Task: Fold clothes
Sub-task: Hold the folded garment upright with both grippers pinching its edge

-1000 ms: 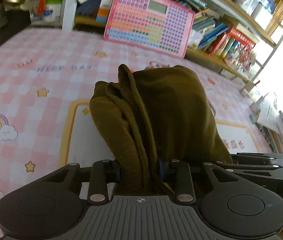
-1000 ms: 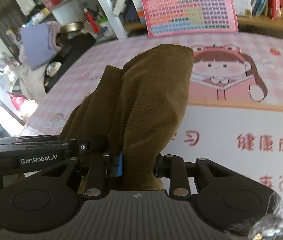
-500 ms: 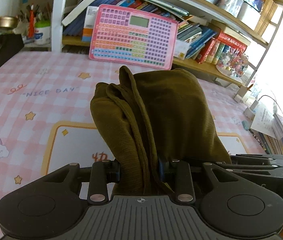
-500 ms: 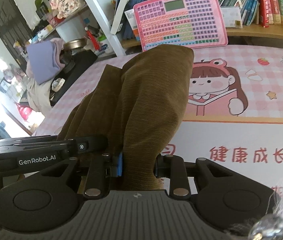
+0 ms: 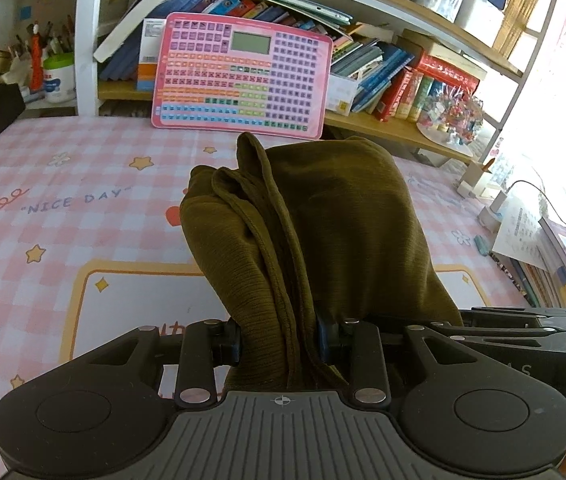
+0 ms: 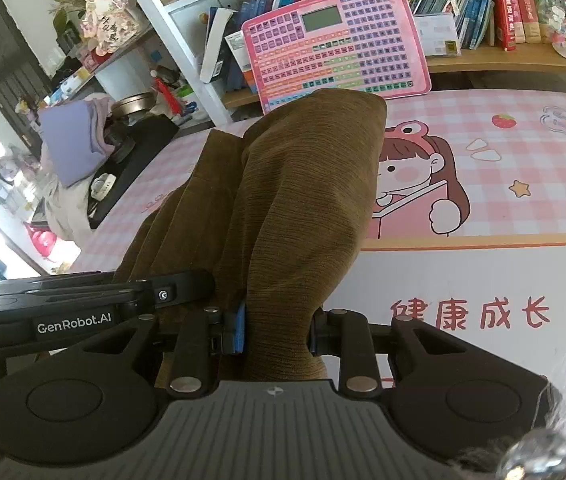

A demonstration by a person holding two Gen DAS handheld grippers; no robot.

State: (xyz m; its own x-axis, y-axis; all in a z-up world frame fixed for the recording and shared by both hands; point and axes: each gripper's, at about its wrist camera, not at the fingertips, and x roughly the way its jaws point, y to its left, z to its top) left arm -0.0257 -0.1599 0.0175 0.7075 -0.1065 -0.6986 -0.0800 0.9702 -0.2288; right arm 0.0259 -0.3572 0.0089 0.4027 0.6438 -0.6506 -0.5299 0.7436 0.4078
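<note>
- We see the left gripper (image 5: pixel 279 340) with its jaws drawn close, pinching a thick bunch of the olive-brown garment (image 5: pixel 315 232).
- Our right gripper (image 6: pixel 277 332) likewise has its jaws narrowed and clamped on the same garment (image 6: pixel 291 200), which hangs bunched between both, above the bench (image 5: pixel 63 200).
- The left view alone shows "NICE DAY" lettering (image 5: pixel 77 202).
- The right view alone shows a cartoon girl (image 6: pixel 419 176) and a lilac cloth (image 6: pixel 71 140).
- Both show the pink keyboard toy (image 5: pixel 243 76).
</note>
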